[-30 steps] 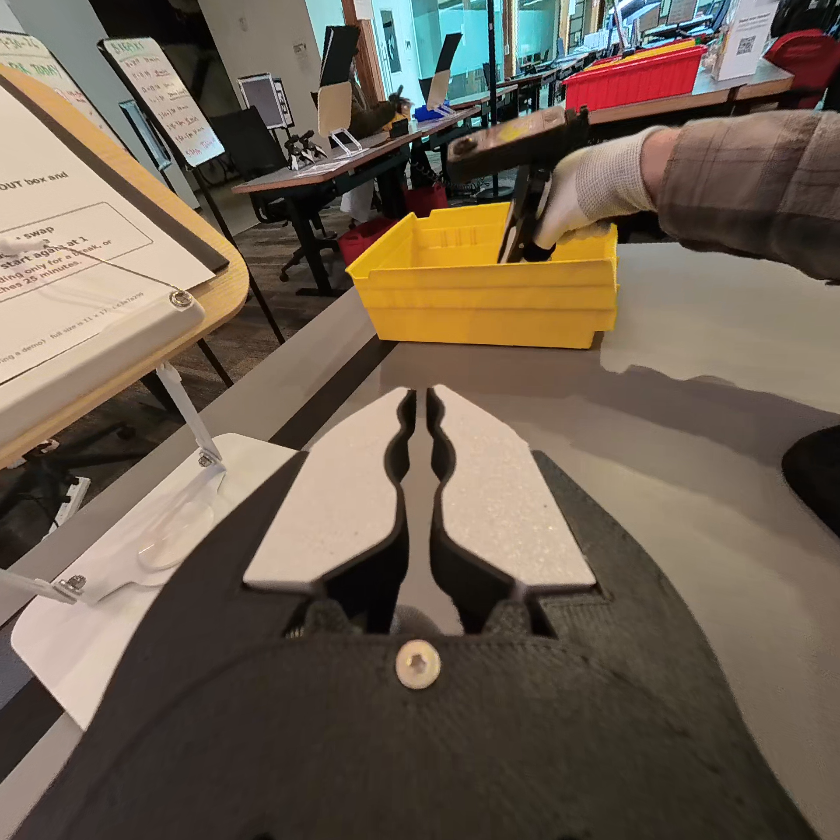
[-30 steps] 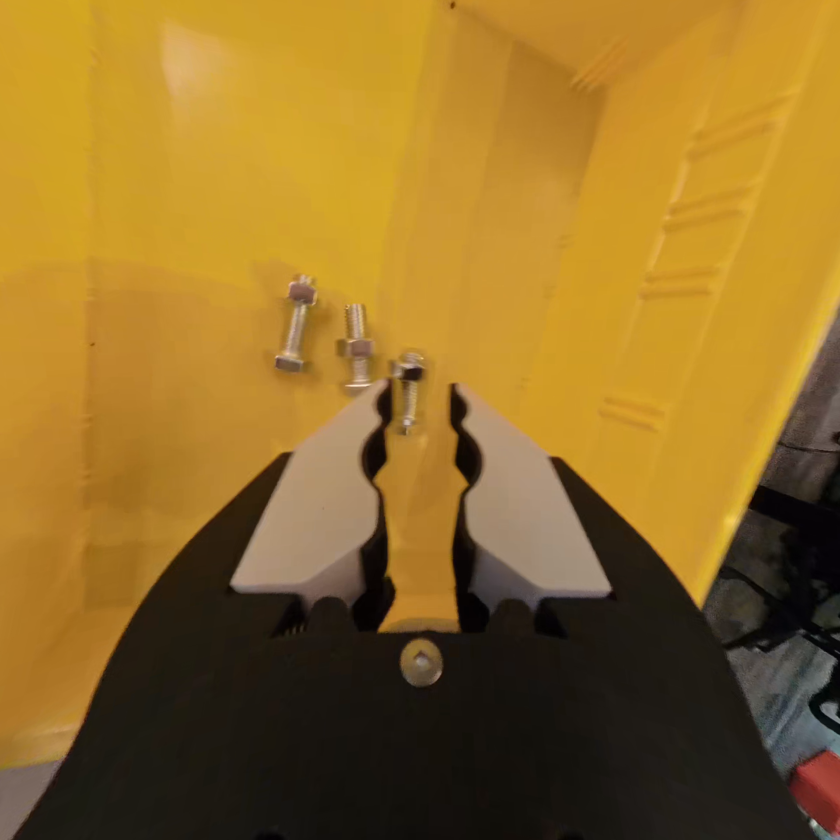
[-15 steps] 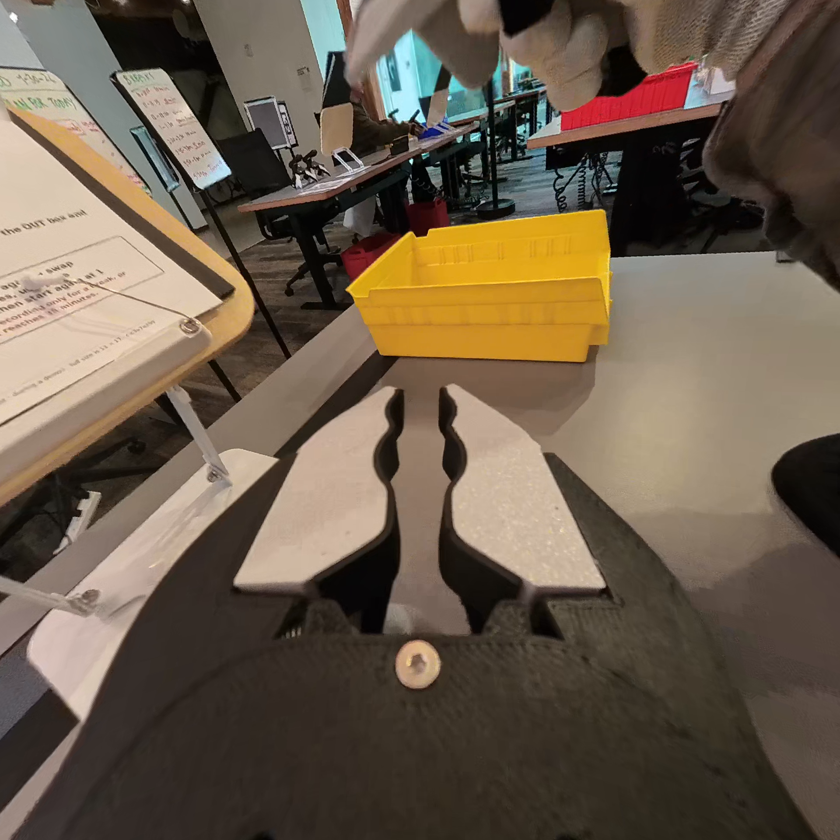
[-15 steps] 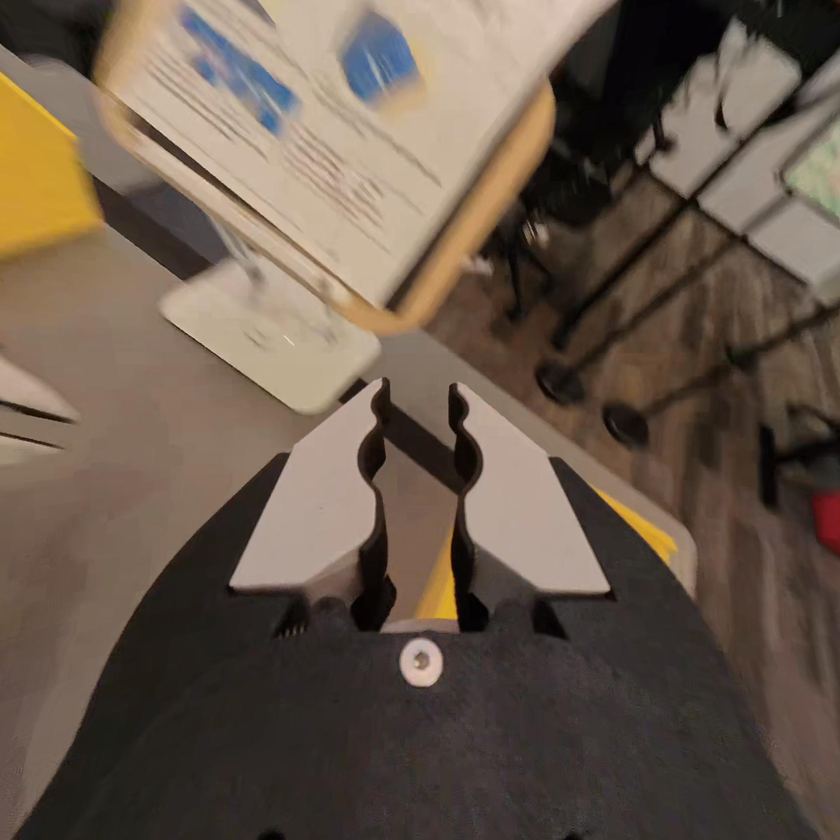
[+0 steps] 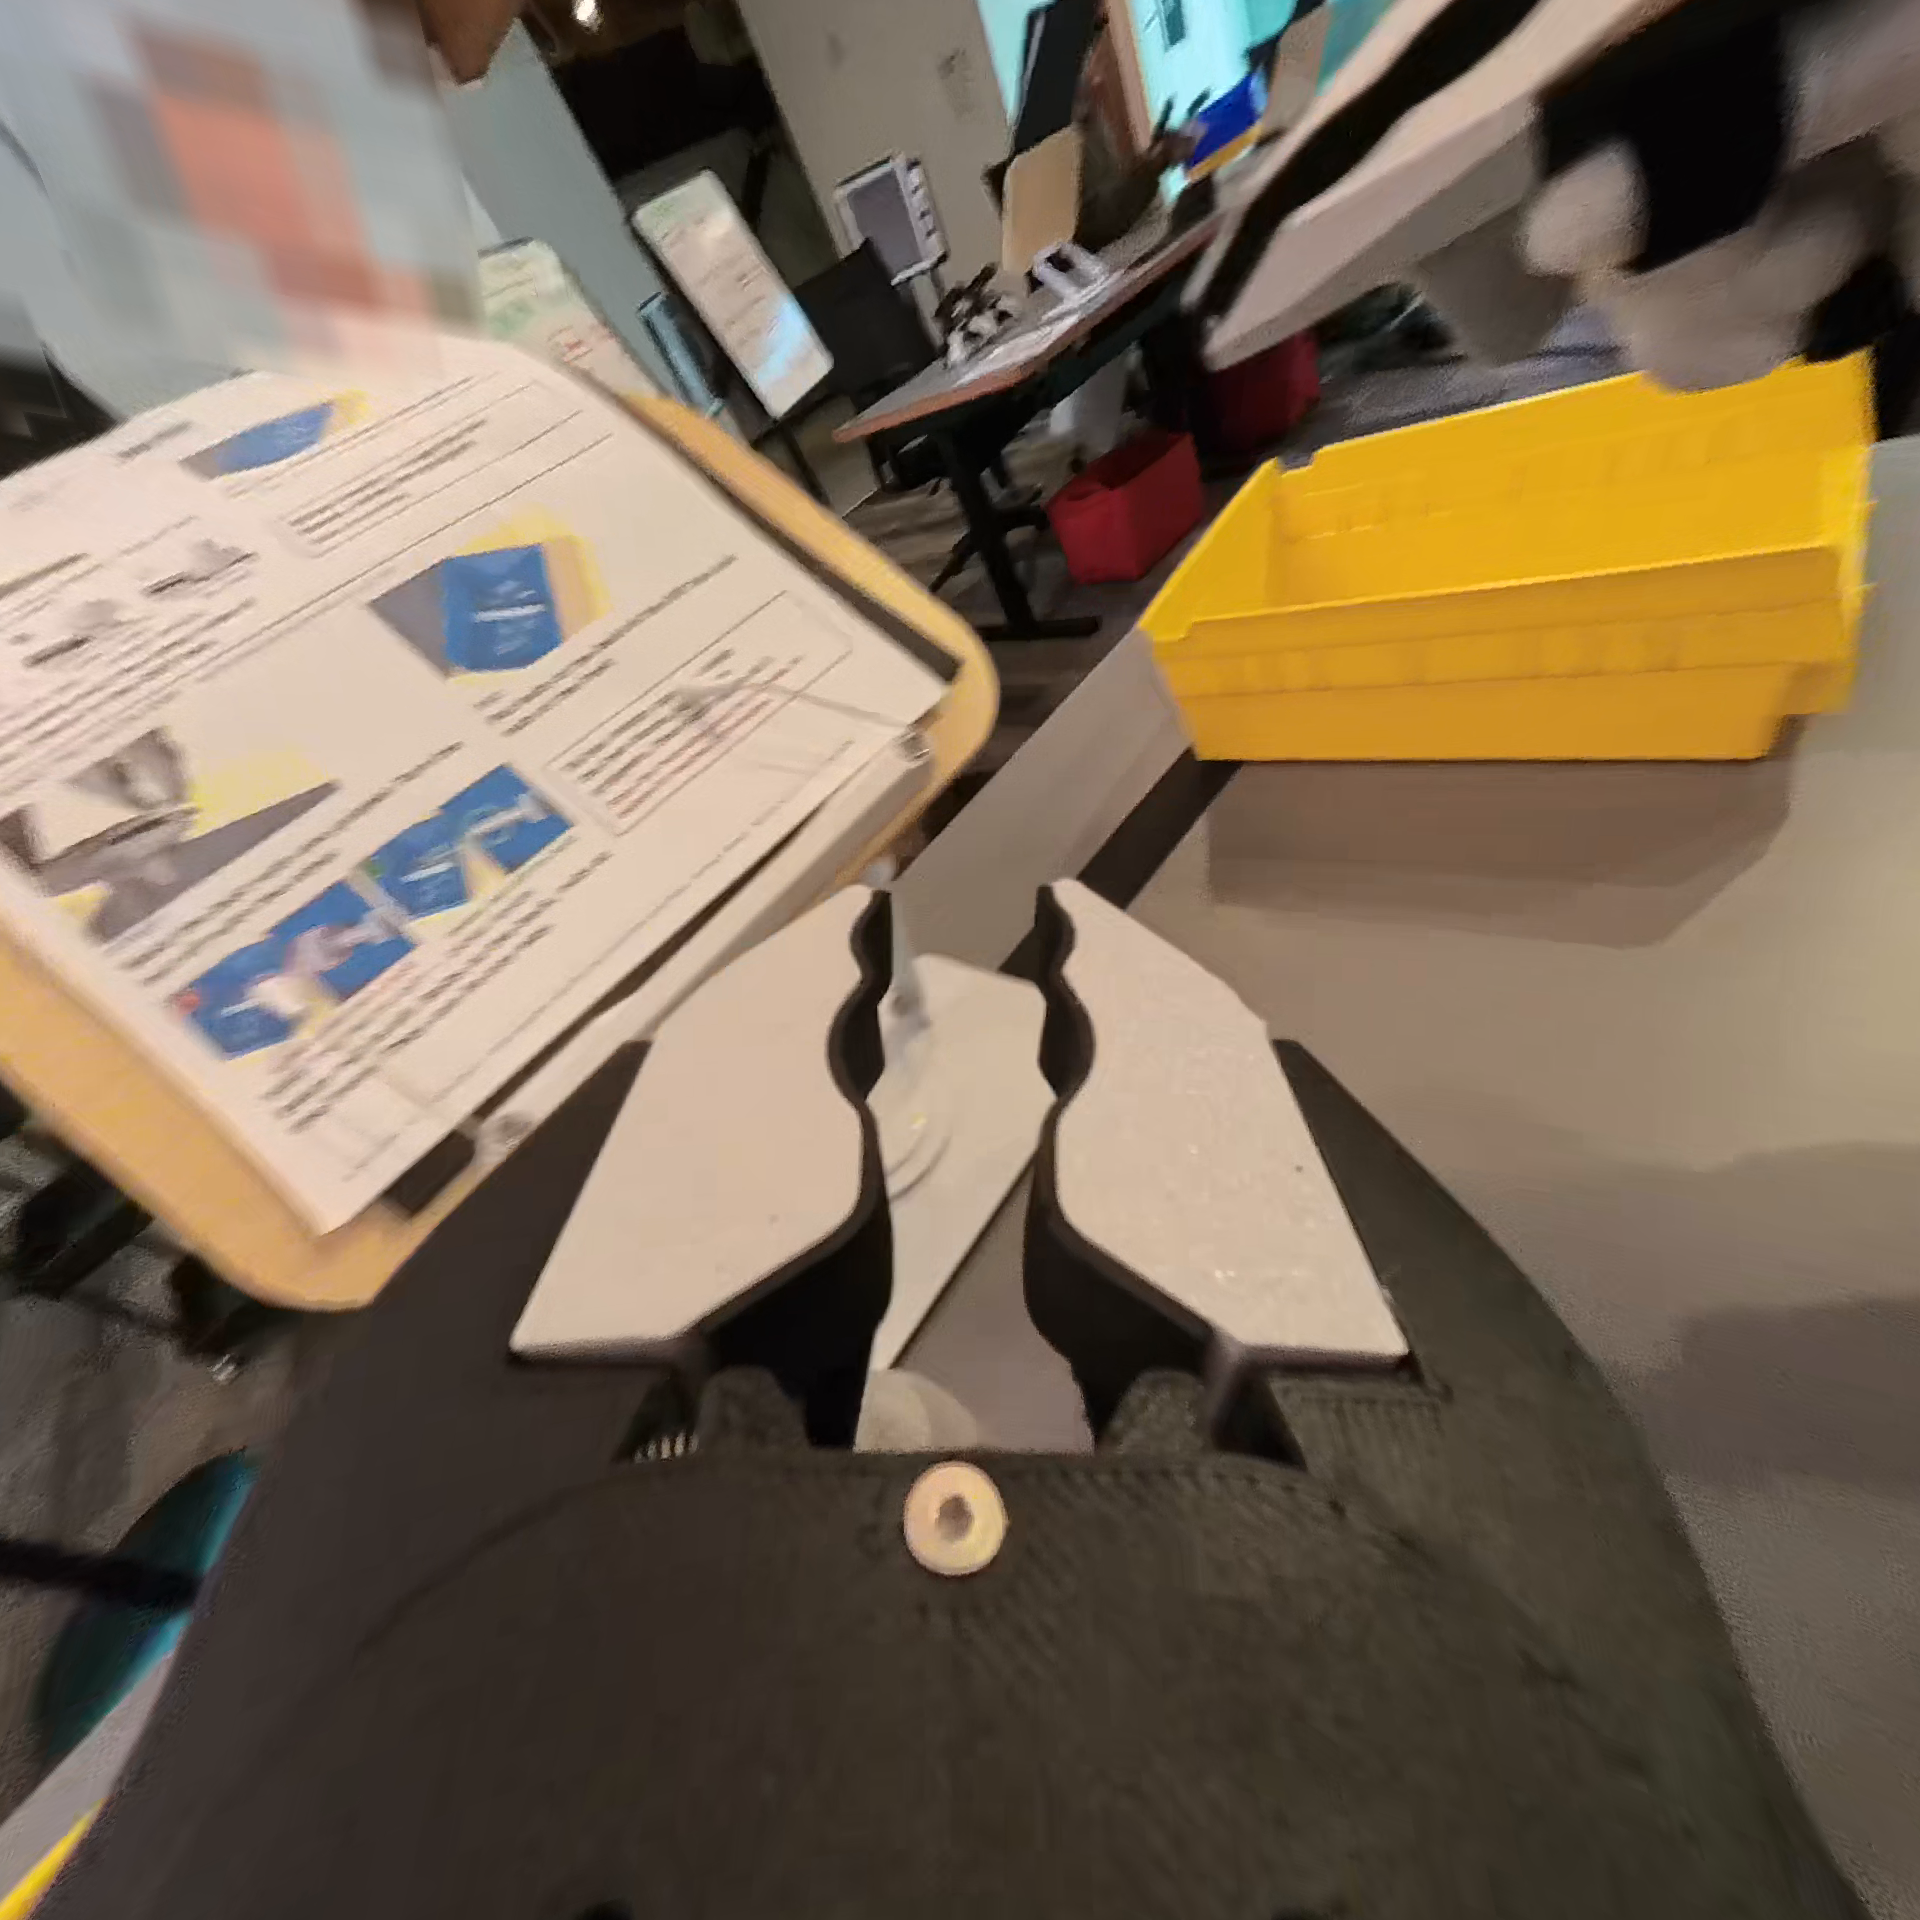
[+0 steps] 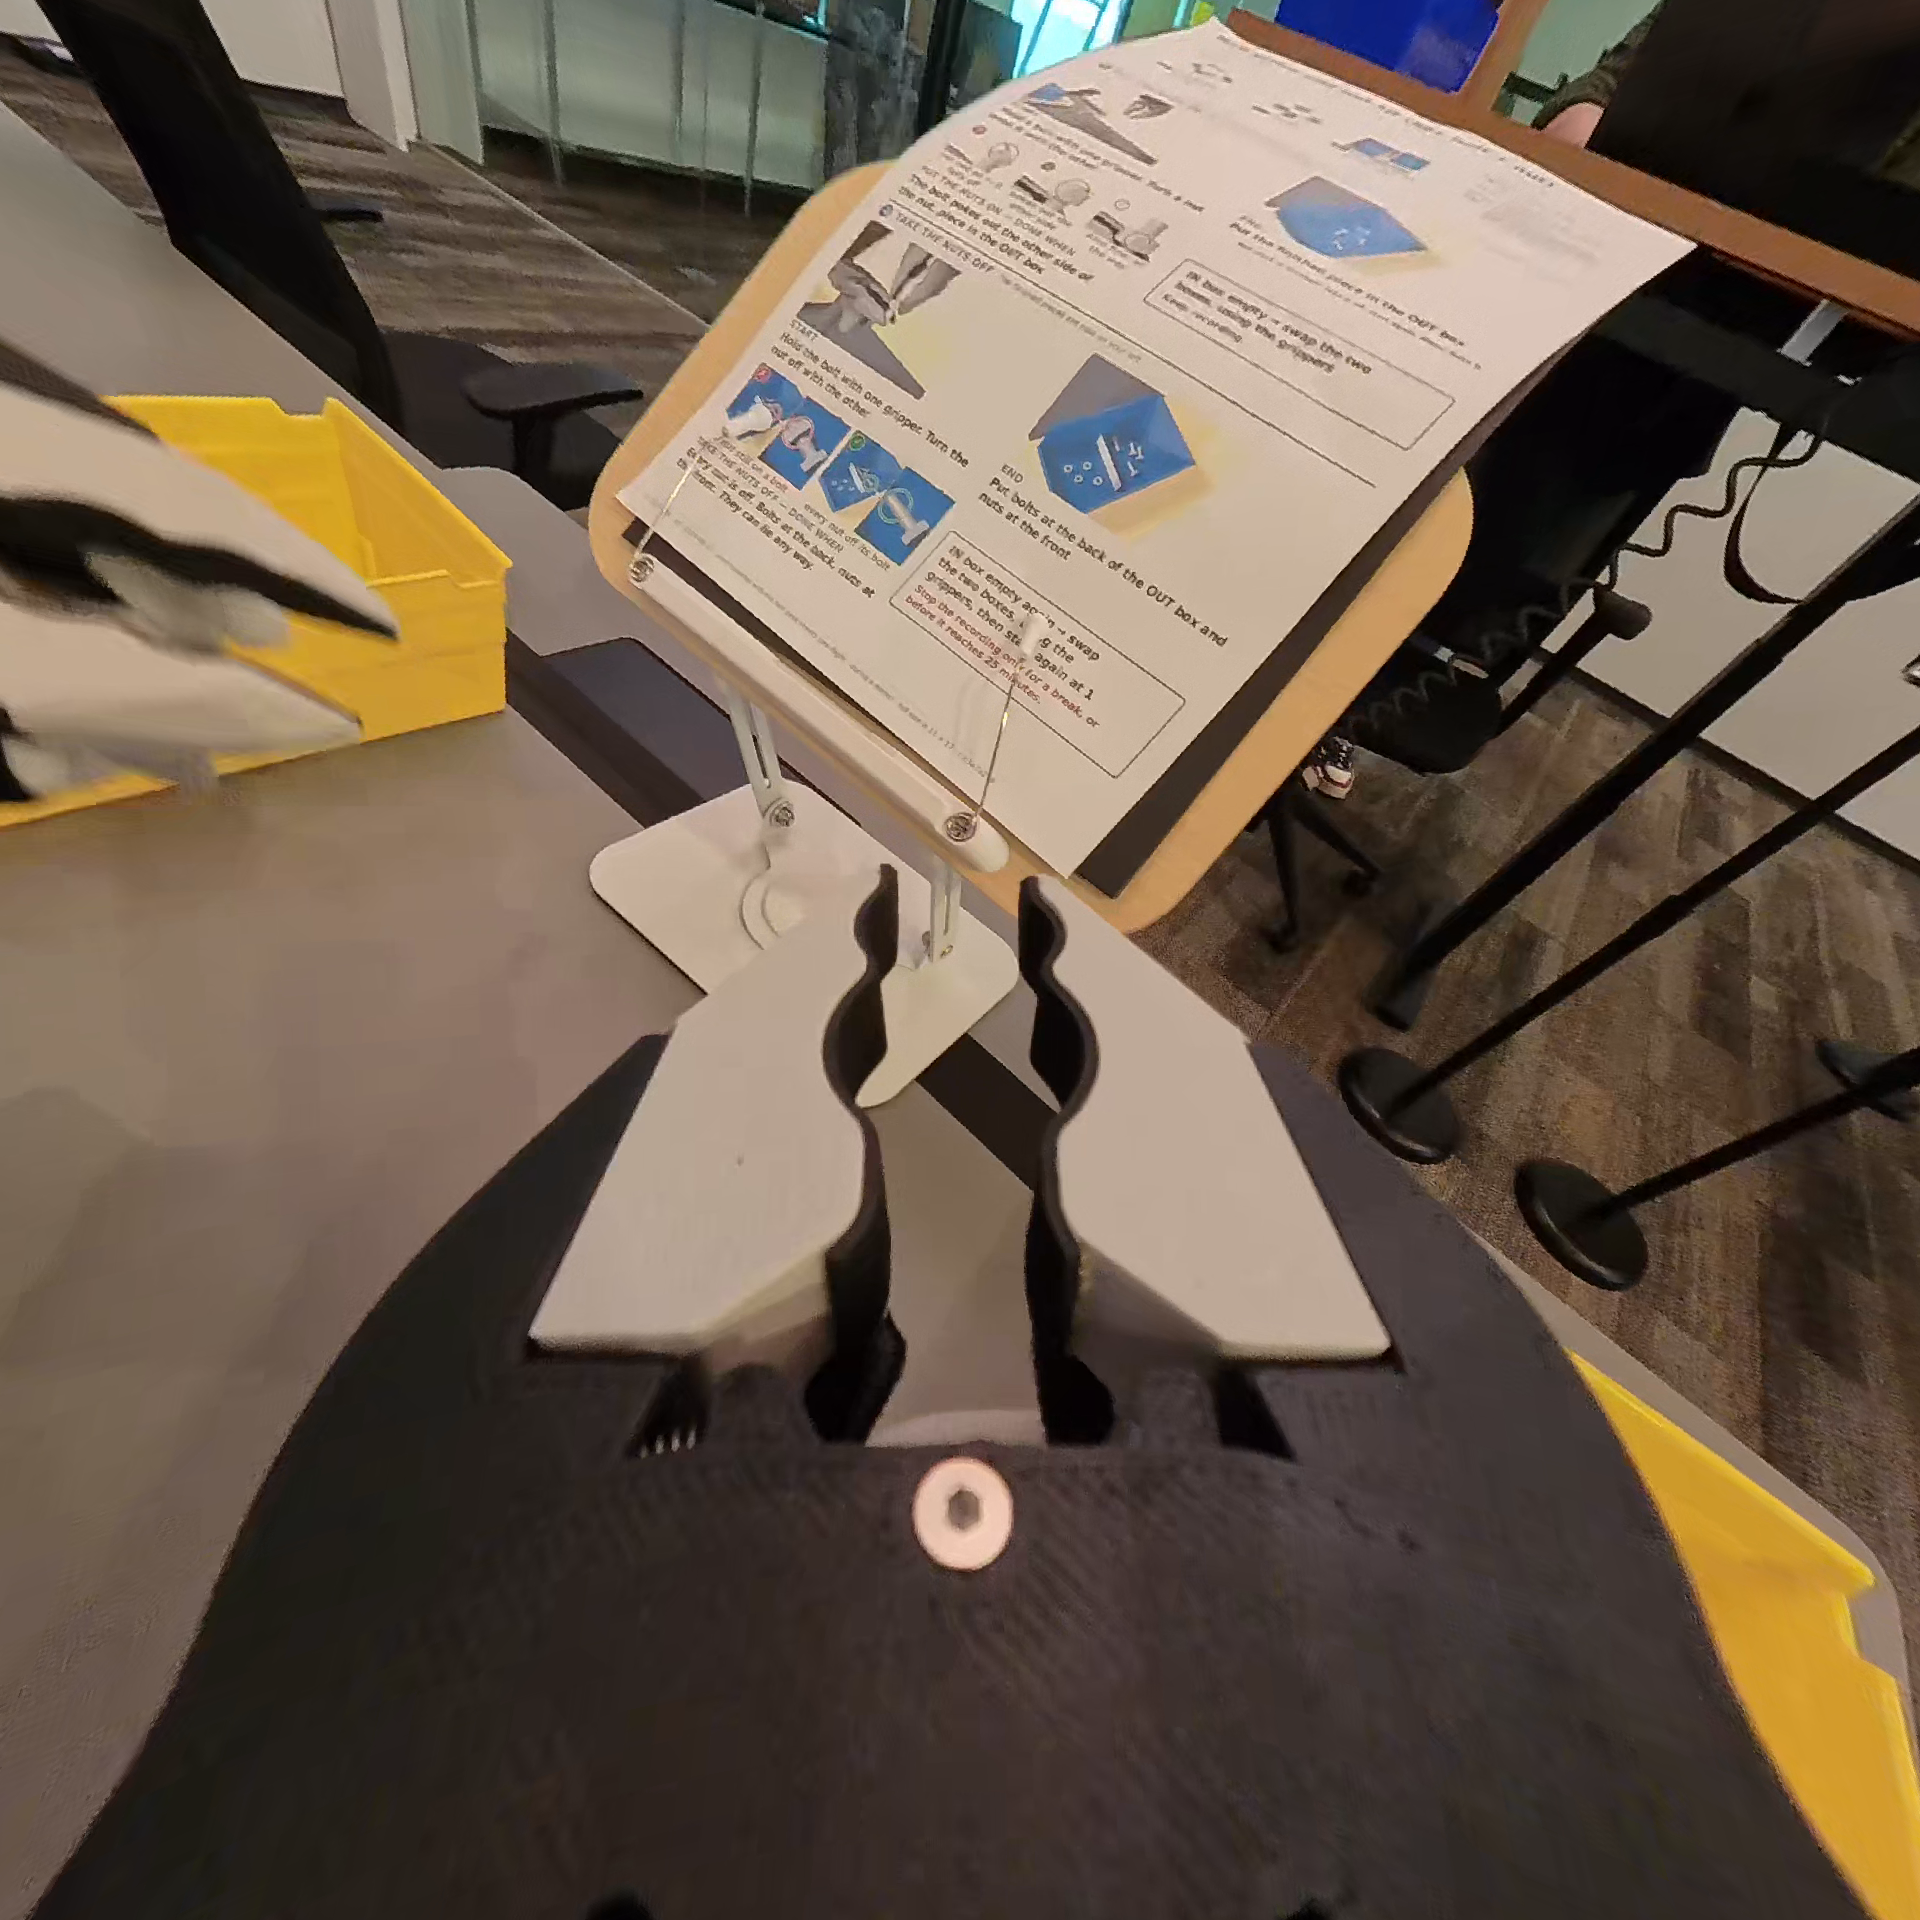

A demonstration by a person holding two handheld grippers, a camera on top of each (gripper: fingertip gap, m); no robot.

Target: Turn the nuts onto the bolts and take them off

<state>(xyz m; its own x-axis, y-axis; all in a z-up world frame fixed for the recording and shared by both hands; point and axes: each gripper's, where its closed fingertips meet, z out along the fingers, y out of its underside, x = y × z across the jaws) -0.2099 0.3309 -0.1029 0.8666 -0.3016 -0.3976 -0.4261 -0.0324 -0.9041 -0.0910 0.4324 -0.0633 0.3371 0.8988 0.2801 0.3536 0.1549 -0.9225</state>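
No nuts or bolts show in either view. My left gripper (image 5: 961, 914) is open and empty, held above the grey table (image 5: 1558, 1091) and pointing at the base of a document stand (image 5: 416, 727). My right gripper (image 6: 956, 899) is open and empty and points at the same stand (image 6: 1039, 468). A yellow bin (image 5: 1507, 644) sits on the table's far part; its inside is hidden. In the right wrist view it (image 6: 416, 582) lies at the left, behind the blurred left gripper (image 6: 369, 675). The right gripper and its gloved hand (image 5: 1714, 260) are blurred at the left wrist view's top right.
A second yellow bin (image 6: 1766, 1662) shows at the lower right, by the table's edge. The stand's white base plate (image 6: 675, 883) rests near the table edge. Beyond it are floor, black stand feet (image 6: 1403, 1112), office chairs and other desks. Some 15 centimeters of space lies between my two pairs of fingers.
My right gripper has come up out of the yellow bin, empty, and swung round toward the document stand. My left gripper has lifted, turned left toward the stand and opened wider.
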